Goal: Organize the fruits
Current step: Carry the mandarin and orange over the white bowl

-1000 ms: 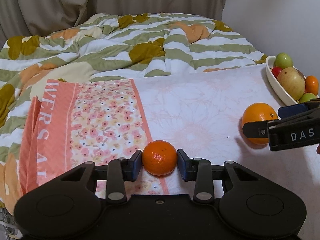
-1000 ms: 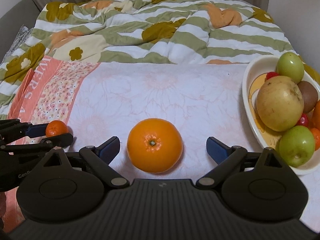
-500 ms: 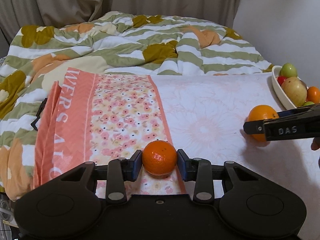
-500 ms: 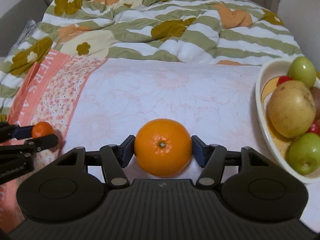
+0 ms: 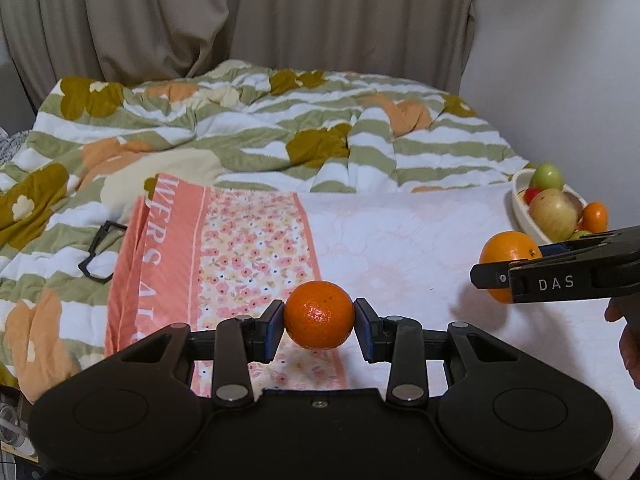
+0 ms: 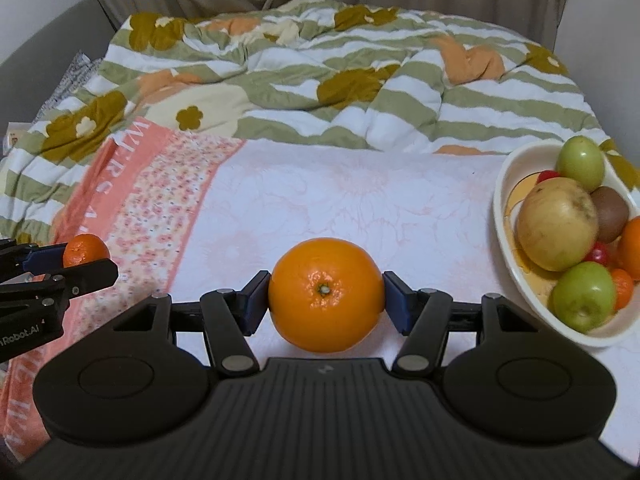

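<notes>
My left gripper (image 5: 319, 327) is shut on a small mandarin (image 5: 319, 315) and holds it above the pink floral cloth (image 5: 248, 248). My right gripper (image 6: 325, 301) is shut on a large orange (image 6: 326, 294), lifted over the white cloth. The orange (image 5: 505, 256) and right gripper also show at the right of the left wrist view. The mandarin (image 6: 85, 249) shows at the left of the right wrist view. A white oval bowl (image 6: 520, 276) at the right holds apples, a kiwi, mandarins and small red fruits.
A striped flowered quilt (image 6: 320, 72) lies bunched behind the cloth. A black clip-like object (image 5: 98, 256) lies on the quilt at the left. Curtains (image 5: 240, 16) and a wall stand behind the bed.
The right gripper closed on the large orange and lifted it. The left gripper raised the mandarin and pulled back, so more of the bed and the curtains shows.
</notes>
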`<state>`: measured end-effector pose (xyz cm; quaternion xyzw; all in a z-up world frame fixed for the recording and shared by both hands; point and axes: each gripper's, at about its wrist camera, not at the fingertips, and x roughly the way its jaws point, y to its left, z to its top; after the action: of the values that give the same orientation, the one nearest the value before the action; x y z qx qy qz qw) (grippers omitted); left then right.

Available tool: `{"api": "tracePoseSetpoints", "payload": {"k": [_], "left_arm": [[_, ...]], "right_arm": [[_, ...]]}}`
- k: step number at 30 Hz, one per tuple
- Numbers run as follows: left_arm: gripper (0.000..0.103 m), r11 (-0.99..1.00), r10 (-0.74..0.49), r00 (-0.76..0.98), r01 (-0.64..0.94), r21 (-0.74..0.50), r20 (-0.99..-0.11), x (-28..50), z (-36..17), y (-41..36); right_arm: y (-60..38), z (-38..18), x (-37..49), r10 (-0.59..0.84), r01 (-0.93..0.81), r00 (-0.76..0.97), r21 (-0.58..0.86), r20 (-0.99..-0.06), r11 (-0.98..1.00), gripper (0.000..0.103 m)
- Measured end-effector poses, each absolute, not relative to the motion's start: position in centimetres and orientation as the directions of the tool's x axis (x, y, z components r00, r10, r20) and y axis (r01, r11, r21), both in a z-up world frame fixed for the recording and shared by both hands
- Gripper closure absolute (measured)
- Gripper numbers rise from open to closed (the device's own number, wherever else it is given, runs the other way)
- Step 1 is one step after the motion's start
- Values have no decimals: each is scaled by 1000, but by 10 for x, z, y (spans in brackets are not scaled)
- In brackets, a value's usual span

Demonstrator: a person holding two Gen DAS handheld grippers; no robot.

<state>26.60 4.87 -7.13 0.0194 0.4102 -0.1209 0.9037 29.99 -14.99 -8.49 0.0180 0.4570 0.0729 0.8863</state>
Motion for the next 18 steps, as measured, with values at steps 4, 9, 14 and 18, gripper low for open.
{"api": "tracePoseSetpoints", "payload": {"k": [4, 9, 14, 18], "left_arm": [[62, 967, -221, 659, 245, -72, -719, 251, -57, 45], [62, 956, -262, 689, 282, -84, -675, 231, -36, 35], [62, 939, -313, 700, 328, -101, -642, 213, -21, 20], [62, 929, -336, 703, 357, -97, -627, 202, -13, 0]], "right_arm": [[-154, -68, 283, 145, -101, 598, 105, -788, 989, 28], [-164, -44, 253, 133, -72, 639, 113, -758, 991, 28], [-180, -23, 219, 109, -32, 672, 118, -732, 992, 28], [-201, -10, 195, 90, 1, 692, 126, -717, 992, 28]]}}
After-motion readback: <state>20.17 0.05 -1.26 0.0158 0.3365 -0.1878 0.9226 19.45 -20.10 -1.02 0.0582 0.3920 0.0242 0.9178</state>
